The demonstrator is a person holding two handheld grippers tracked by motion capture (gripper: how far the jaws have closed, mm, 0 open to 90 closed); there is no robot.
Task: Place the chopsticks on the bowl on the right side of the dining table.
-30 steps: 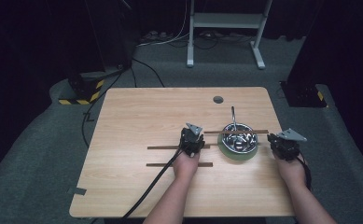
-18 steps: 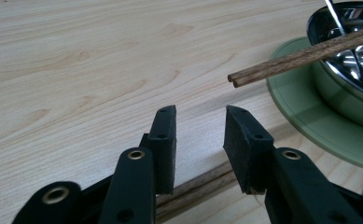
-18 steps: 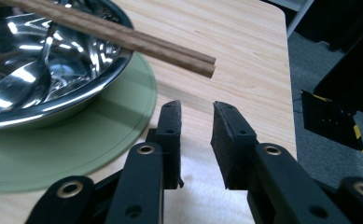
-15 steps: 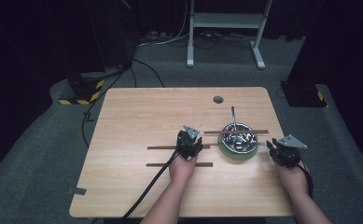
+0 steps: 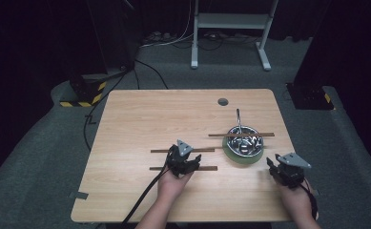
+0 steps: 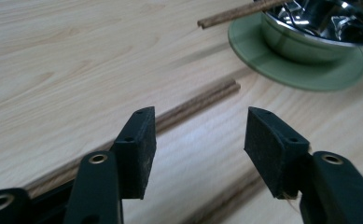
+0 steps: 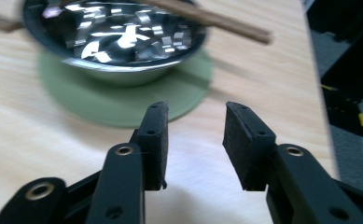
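high view: both tongs (l [image 5: 183,161] & r [image 5: 282,171]) gape empty near steel bowl [image 5: 243,139] w/ chopstick [image 5: 241,135] across.

i work in what looks like a lab or recording studio, not a home. my wooden table [image 5: 173,114] stands alone on grey carpet [image 5: 45,157], with a round cable hole [image 5: 222,101] cut in its top. everything around it is dark, with black curtains or panels closing the space in. cables [image 5: 173,40] run loose across the floor behind. to the far left sits a block marked with yellow and black hazard stripes [image 5: 85,90], and straight ahead are the white metal legs of a stand or desk [image 5: 231,33]. another dark block [image 5: 312,95] sits to the right of the table.
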